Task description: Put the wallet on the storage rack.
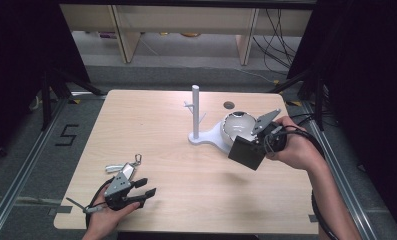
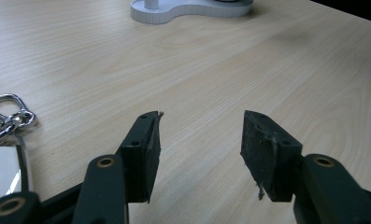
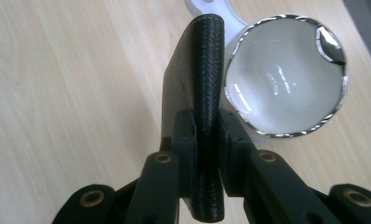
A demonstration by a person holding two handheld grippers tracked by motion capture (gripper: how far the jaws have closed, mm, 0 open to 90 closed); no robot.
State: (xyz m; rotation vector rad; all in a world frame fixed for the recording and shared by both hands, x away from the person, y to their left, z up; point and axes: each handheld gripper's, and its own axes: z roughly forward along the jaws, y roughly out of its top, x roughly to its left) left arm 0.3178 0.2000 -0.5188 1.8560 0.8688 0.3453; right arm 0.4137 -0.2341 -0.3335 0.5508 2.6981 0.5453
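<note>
A black woven-leather wallet (image 1: 246,152) hangs above the table at the right. My right gripper (image 1: 260,142) is shut on its edge. In the right gripper view both jaws press the wallet (image 3: 197,60) from either side, my right gripper (image 3: 206,126) pointing down beside a white bowl (image 3: 286,79) with a silver rim. The bowl (image 1: 237,125) sits on a white stand (image 1: 206,136) that has an upright post (image 1: 195,112). My left gripper (image 1: 148,186) rests open near the front left edge with nothing between its fingers (image 2: 201,135). A silver keychain (image 1: 121,166) lies just beside it.
The keychain's metal clip (image 2: 8,116) lies left of my left jaw. The stand's base (image 2: 174,11) is far ahead across bare wood. A small round hole (image 1: 229,105) is in the tabletop behind the bowl. The table's front edge (image 1: 186,231) runs close to my left hand.
</note>
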